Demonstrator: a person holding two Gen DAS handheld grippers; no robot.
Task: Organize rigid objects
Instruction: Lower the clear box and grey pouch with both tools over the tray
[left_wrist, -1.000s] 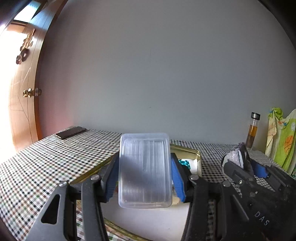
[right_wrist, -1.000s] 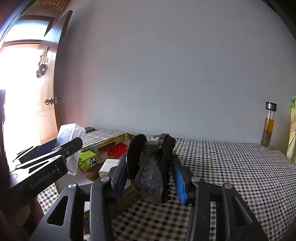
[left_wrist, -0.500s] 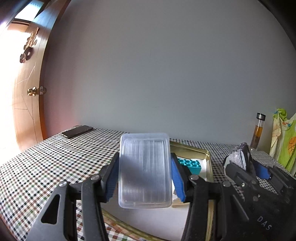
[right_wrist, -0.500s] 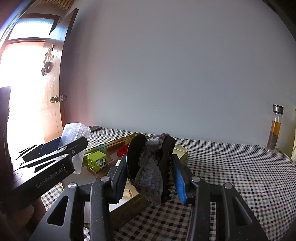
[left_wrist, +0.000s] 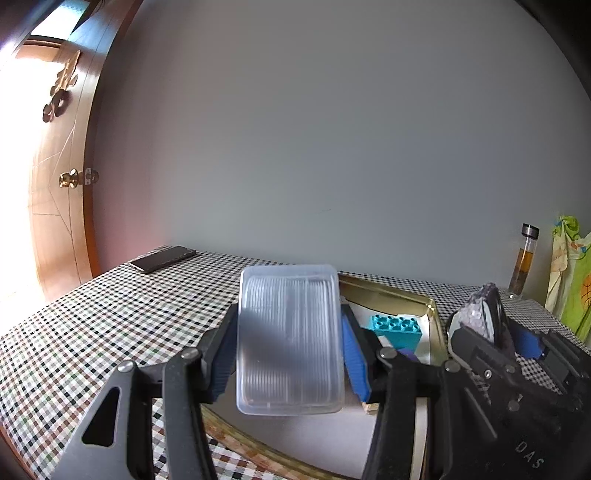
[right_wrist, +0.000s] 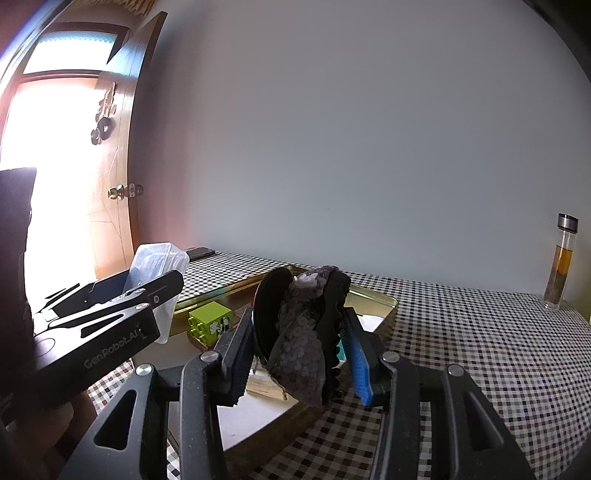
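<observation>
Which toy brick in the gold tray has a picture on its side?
The lime-green brick, a cube with a black-and-white picture on one face. The teal brick is long and plain.

More of the gold tray (left_wrist: 432, 308) and teal brick (left_wrist: 397, 325) shows now.

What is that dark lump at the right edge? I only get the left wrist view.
Observer: A small dark shoe with a sequinned purple upper, clamped in the right gripper.
Operator: And my clear box hides the tray. Anything behind it?
Observer: Yes, a lime green block sits in the gold tray, hidden from you by the box.
Operator: How is the box held?
Observer: Seen side-on from the right wrist, the left gripper holds it above the tray's near left end.
</observation>
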